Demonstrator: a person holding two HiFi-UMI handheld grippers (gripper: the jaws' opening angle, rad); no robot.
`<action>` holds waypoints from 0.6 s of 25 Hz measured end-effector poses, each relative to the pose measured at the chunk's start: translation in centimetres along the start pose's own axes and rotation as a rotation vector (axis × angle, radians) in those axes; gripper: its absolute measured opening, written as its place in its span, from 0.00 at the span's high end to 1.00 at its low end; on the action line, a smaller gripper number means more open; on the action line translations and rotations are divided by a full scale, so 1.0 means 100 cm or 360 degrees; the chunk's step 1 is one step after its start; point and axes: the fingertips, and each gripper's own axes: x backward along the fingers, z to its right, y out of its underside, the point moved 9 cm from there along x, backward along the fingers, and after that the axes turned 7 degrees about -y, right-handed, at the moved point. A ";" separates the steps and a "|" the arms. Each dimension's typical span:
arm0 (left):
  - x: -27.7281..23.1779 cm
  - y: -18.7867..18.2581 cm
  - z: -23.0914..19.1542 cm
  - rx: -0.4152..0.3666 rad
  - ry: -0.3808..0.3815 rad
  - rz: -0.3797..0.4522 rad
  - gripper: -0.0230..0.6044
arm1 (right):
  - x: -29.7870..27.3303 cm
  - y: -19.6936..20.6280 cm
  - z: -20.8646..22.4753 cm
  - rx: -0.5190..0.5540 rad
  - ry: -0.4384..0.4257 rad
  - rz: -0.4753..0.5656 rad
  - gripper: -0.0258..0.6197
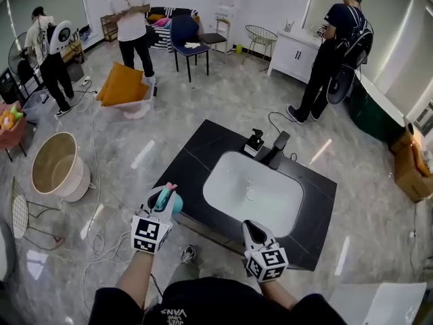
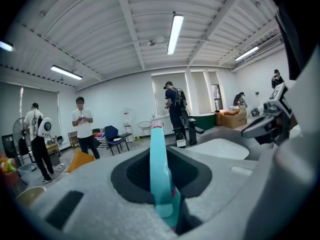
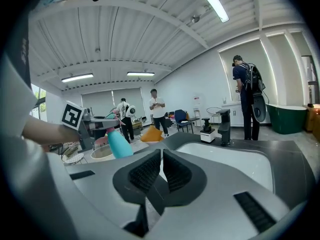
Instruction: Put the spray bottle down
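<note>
A teal spray bottle (image 1: 176,206) with a pink top sits between the jaws of my left gripper (image 1: 160,202), at the near left edge of the black counter (image 1: 196,151). In the left gripper view the bottle (image 2: 157,149) stands upright between the dark pads, gripped at its neck. My right gripper (image 1: 252,227) hovers over the counter's near edge, in front of the white sink (image 1: 254,191). Its pads (image 3: 145,173) stand nearly together with nothing between them. From the right gripper view the bottle (image 3: 119,144) hangs to the left, beyond the counter's corner.
A black faucet (image 1: 277,147) and a small black dispenser (image 1: 255,142) stand at the sink's far rim. A round beige tub (image 1: 57,166) and cables lie on the floor to the left. Several people stand around the room, with chairs and a white cabinet (image 1: 295,56) at the back.
</note>
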 end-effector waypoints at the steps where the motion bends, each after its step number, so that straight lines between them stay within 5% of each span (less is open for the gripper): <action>1: -0.012 -0.001 -0.006 -0.0022 0.0026 0.0005 0.86 | -0.006 -0.003 0.001 -0.0008 0.0023 0.0007 0.94; 15: -0.154 -0.012 -0.062 -0.0181 0.0398 0.0039 0.86 | -0.061 -0.017 0.002 -0.0136 0.0357 0.0052 0.94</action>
